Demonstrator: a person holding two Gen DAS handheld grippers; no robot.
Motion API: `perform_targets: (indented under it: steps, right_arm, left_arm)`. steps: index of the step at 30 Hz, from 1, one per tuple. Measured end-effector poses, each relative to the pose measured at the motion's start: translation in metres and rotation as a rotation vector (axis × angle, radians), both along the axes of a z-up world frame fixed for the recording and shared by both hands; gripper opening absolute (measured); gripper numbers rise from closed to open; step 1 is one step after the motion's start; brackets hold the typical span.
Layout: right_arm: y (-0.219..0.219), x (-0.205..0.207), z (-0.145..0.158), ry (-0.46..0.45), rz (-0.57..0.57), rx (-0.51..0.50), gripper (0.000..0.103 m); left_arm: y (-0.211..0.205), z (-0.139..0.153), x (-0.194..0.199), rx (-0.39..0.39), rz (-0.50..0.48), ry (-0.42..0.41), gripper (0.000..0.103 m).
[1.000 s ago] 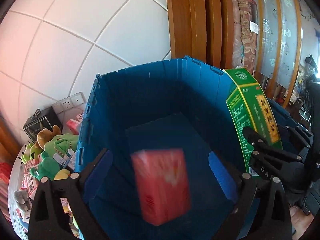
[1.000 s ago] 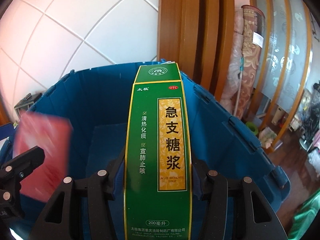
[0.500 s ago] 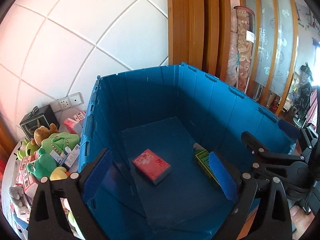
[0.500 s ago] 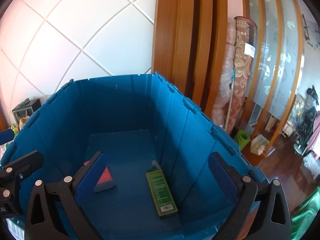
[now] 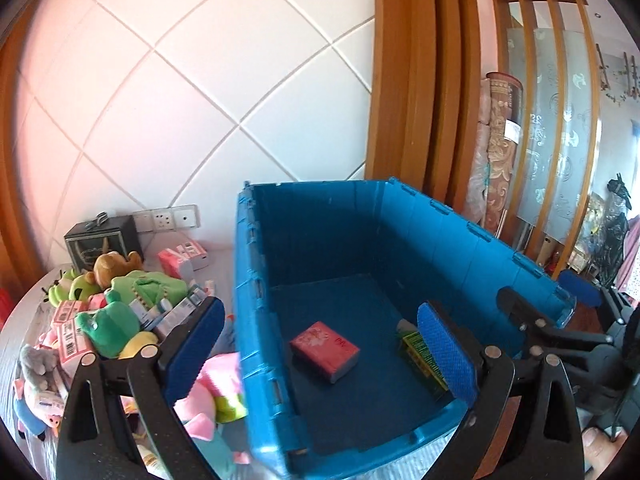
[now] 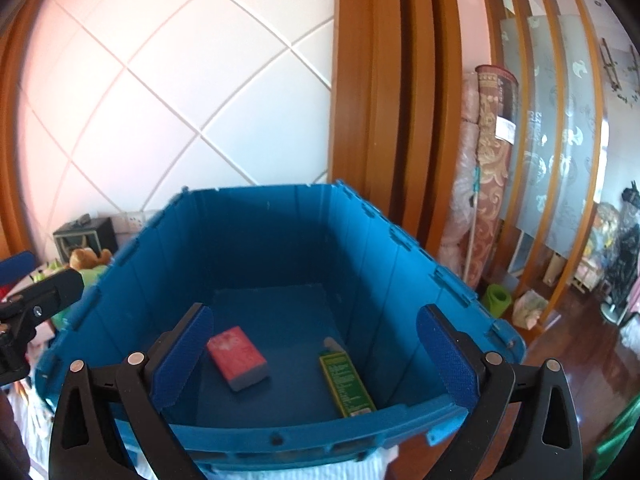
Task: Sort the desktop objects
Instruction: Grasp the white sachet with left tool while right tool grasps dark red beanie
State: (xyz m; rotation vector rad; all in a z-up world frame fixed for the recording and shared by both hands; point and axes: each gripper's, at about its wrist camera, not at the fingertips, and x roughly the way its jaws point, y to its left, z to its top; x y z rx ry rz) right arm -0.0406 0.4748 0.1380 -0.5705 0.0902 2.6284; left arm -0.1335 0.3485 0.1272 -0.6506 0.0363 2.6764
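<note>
A blue plastic crate (image 5: 248, 320) (image 6: 400, 264) stands on the table. A red packet (image 5: 324, 351) (image 6: 237, 357) and a green medicine box (image 5: 420, 354) (image 6: 347, 384) lie flat on its floor, apart from each other. My left gripper (image 5: 320, 352) is open and empty, held above the crate's near left corner. My right gripper (image 6: 314, 356) is open and empty above the crate's near edge. The right gripper also shows at the right of the left wrist view (image 5: 560, 332).
A pile of plush toys (image 5: 120, 320) and small boxes (image 5: 182, 258) lies on the table left of the crate. A black box (image 5: 102, 240) stands by the wall sockets (image 5: 166, 218). Tiled wall behind, wooden door frame (image 6: 380, 80) to the right.
Both grippers opened and dropped the red packet and the green box into the crate. Both have since pulled back and up from it; the left one also shifted left.
</note>
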Motion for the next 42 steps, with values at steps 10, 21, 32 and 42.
perform_targets:
  steps: [10,21,32,42]
  right_arm:
    - [-0.076,-0.01,0.012,0.104,0.176,0.03,0.103]
    - [-0.216,-0.05,-0.005,0.128,0.479,0.04,0.103]
    - [-0.305,-0.118,-0.09,-0.085,0.612,-0.035,0.103]
    - [-0.316,-0.159,-0.191,-0.387,0.614,-0.138,0.103]
  left_arm:
    - [-0.105,-0.024,-0.007,-0.015,0.199,-0.02,0.098]
    - [-0.28,-0.116,-0.008,-0.078,0.433,-0.163,0.098]
    - [-0.357,-0.247,-0.023,-0.079,0.464,-0.444,0.098]
    - [-0.363,-0.323,-0.046,-0.055,0.462,-0.627,0.055]
